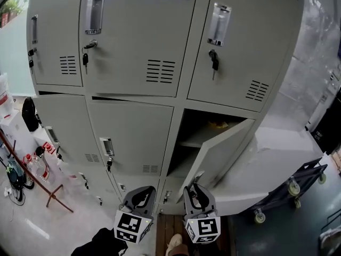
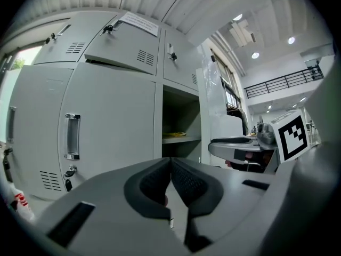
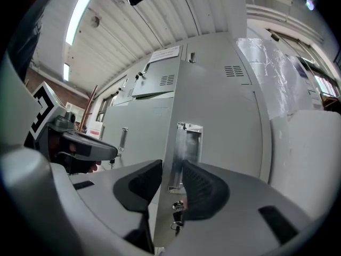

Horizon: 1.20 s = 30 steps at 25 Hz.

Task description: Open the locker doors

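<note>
Far to the left of the open locker door (image 1: 226, 151), plastic bottles (image 1: 36, 165) are standing on the floor (image 1: 32, 217); nearer that door, the grey locker bank (image 1: 133, 31) is rising with keys hanging in its upper locks; the middle door (image 1: 130, 137), just left of the open locker door, is sitting shut, its handle (image 1: 107, 146) untouched. Below the middle door, the left tool (image 1: 139, 198) is hovering in front of the bank, left of the open locker door and touching nothing; its jaws are resting together, with nothing between them. Behind the open locker door, the open compartment (image 1: 186, 119) is showing a shelf (image 1: 194, 140) with a yellow thing (image 1: 218, 125) lying on it. The right tool (image 1: 197, 192) is sitting at the door's free edge; its jaws are standing apart, one on each side of that edge, and neither pad is clearly pressing on it. To the right of the open locker door, a wheeled cart (image 1: 290, 188) is standing on the floor.
</note>
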Each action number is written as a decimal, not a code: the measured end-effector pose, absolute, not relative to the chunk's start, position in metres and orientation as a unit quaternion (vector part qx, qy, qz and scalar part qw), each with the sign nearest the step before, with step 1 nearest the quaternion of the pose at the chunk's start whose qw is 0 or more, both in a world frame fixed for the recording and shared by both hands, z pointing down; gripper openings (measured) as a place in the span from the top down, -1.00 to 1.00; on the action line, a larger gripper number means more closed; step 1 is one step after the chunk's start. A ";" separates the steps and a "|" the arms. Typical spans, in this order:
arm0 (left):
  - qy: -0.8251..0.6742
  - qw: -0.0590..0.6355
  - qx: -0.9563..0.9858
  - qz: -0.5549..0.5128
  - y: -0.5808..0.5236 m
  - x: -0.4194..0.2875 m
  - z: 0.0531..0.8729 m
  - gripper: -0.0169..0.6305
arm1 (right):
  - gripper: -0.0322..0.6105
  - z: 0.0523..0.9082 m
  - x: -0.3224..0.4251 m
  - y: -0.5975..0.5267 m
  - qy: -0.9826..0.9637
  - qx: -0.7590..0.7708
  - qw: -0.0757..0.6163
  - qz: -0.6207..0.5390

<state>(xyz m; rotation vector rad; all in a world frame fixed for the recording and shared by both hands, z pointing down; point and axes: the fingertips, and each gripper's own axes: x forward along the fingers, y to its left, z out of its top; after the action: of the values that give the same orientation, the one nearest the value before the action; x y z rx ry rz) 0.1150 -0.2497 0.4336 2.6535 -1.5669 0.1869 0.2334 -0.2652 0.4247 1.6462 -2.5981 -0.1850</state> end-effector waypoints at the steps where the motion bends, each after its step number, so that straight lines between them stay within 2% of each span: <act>1: -0.503 0.027 0.861 0.062 -0.248 0.118 0.434 0.87 | 0.47 0.425 0.235 -0.263 -0.841 0.537 0.030 -0.061; 23: -0.451 0.022 0.891 0.056 -0.230 0.156 0.435 0.87 | 0.47 0.426 0.284 -0.213 -0.796 0.601 0.033 -0.061; 30: -0.431 0.024 0.900 0.055 -0.219 0.171 0.439 0.87 | 0.52 0.427 0.308 -0.192 -0.772 0.633 0.034 -0.057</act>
<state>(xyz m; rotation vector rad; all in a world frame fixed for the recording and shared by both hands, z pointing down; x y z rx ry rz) 0.1710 -0.2189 0.4385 2.7857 -1.3343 0.1716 0.3085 -0.1923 0.4269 1.9453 -2.3728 -0.1744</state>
